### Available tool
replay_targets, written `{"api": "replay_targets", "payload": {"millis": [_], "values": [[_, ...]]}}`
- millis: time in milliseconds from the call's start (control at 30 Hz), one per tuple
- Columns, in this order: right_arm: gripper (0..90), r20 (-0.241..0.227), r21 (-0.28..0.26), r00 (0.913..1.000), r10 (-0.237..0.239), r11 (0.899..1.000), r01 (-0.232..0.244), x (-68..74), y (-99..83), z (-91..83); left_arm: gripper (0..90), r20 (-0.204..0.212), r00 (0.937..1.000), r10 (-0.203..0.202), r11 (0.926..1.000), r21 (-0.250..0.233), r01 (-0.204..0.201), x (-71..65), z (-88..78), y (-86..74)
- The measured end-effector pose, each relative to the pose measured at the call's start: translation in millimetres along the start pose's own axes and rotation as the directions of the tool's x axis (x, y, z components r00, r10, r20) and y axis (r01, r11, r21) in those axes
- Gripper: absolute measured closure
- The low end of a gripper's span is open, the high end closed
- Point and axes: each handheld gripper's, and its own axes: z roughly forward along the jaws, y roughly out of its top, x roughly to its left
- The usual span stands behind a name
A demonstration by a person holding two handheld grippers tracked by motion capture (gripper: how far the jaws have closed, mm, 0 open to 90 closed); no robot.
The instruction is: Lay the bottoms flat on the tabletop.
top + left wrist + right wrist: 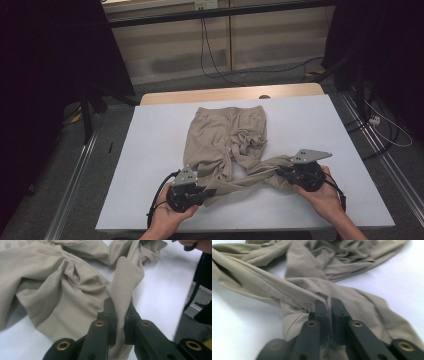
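Trousers (225,142) of beige knit cloth lay rumpled on the white tabletop (310,125), waistband toward the far edge and both legs running back toward the person. In the high view the two legs crossed near the front of the tabletop, twisted into loose ropes of cloth.

The left gripper (187,192) sat at the near left, held in the person's left hand (170,215), and its jaws were clamped on the end of one trouser leg. In the left gripper view (120,322) a fold of ribbed fabric stood up between the two black jaws, pinched tight, with the rest of the garment bunched on the tabletop beyond.

The right gripper (300,172) lay at the near right in the right hand (322,197), its jaws likewise clamped on the other leg. The right gripper view (329,315) showed a thin ridge of cloth squeezed in the narrow slit between the jaws, the leg stretching away on both sides.
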Motion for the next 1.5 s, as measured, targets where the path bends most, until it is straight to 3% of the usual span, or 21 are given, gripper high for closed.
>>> {"api": "replay_targets", "payload": {"millis": [67,133,233,333,433,500,567,667,767,867,967,1067,1167,1233,1300,1333,1433,1467,1500], "values": [[71.4,-0.016,0.010,0.9998,-0.010,1.000,0.010,2.8,-1.0,1.3,84.9,-0.013,0.9999,-0.009,0.9999,-0.006,0.009,1.6,-3.6,-1.3],[57.8,0.006,0.018,1.0000,0.005,1.000,-0.006,4.9,-2.2,1.8,84.8,-0.024,0.9990,-0.037,0.9991,-0.020,0.037,7.7,-6.1,-1.3],[48.1,0.007,0.000,0.9997,0.022,1.000,-0.022,7.7,-2.0,-0.9,84.8,-0.065,0.9949,-0.077,0.9959,-0.052,0.074,20.0,-12.1,-0.3],[41.8,-0.001,0.015,0.9999,0.015,1.000,-0.015,15.5,-6.0,-3.5,84.8,-0.119,0.9847,-0.127,0.9885,-0.098,0.115,36.2,-19.8,1.6],[42.2,0.011,0.068,0.9997,-0.023,0.997,0.022,21.5,-17.6,-7.7,84.8,-0.164,0.9713,-0.172,0.9800,-0.129,0.152,55.1,-23.6,0.4],[49.0,0.055,0.101,0.9974,-0.046,0.994,0.040,19.4,-24.3,-12.7,84.8,-0.177,0.9634,-0.202,0.9761,-0.118,0.183,65.8,-20.6,-2.2],[61.9,0.099,0.123,0.9939,-0.048,0.992,0.036,12.4,-26.5,-14.2,84.8,-0.182,0.9604,-0.210,0.9748,-0.113,0.192,69.0,-18.1,-2.8],[84.3,0.109,0.131,0.9939,-0.019,0.991,0.005,-0.1,-27.5,-12.4,84.1,-0.182,0.9626,-0.201,0.9764,-0.118,0.181,67.8,-16.6,-1.9],[88.4,0.134,0.087,0.9910,0.007,0.996,-0.019,-7.0,-24.0,-16.0,82.3,-0.162,0.9702,-0.180,0.9807,-0.105,0.165,65.9,-13.8,-3.2],[73.3,0.119,-0.009,0.9929,0.003,1.000,-0.002,2.6,-12.3,-23.0,82.0,-0.139,0.9768,-0.163,0.9843,-0.091,0.151,61.3,-9.3,-3.5],[63.3,0.049,-0.046,0.9984,-0.028,0.998,0.031,22.6,-0.5,-17.7,82.3,-0.120,0.9830,-0.139,0.9882,-0.082,0.130,54.6,-6.6,-2.2],[55.8,-0.029,-0.014,0.9970,-0.072,0.997,0.072,43.0,7.7,2.0,82.1,-0.110,0.9858,-0.126,0.9903,-0.072,0.119,49.6,-3.7,-2.7],[47.5,-0.094,0.039,0.9880,-0.123,0.991,0.127,64.1,13.2,26.4,79.4,-0.117,0.9849,-0.128,0.9902,-0.070,0.120,48.8,-2.4,-3.1],[42.5,-0.098,0.082,0.9831,-0.155,0.983,0.163,71.9,13.1,38.1,78.4,-0.117,0.9831,-0.141,0.9888,-0.067,0.134,49.6,-1.5,-3.6],[37.5,-0.092,0.121,0.9850,-0.146,0.980,0.157,72.8,10.6,48.7,78.3,-0.118,0.9823,-0.145,0.9882,-0.067,0.138,50.5,-1.1,-3.7],[39.5,-0.108,0.114,0.9859,-0.128,0.984,0.140,69.6,10.4,49.0,78.3,-0.118,0.9822,-0.146,0.9880,-0.068,0.139,50.3,-1.1,-3.6],[81.7,-0.115,0.103,0.9876,-0.107,0.988,0.119,66.1,9.8,44.3,78.3,-0.114,0.9835,-0.140,0.9889,-0.065,0.134,48.9,-1.0,-3.5],[86.7,-0.147,0.103,0.9843,-0.098,0.988,0.113,67.2,9.0,43.7,78.4,-0.114,0.9837,-0.139,0.9890,-0.066,0.132,48.1,-0.5,-3.5],[87.2,-0.142,0.105,0.9836,-0.112,0.986,0.127,71.0,8.1,43.3,78.4,-0.112,0.9847,-0.134,0.9898,-0.063,0.127,47.7,-0.1,-3.6]]}}
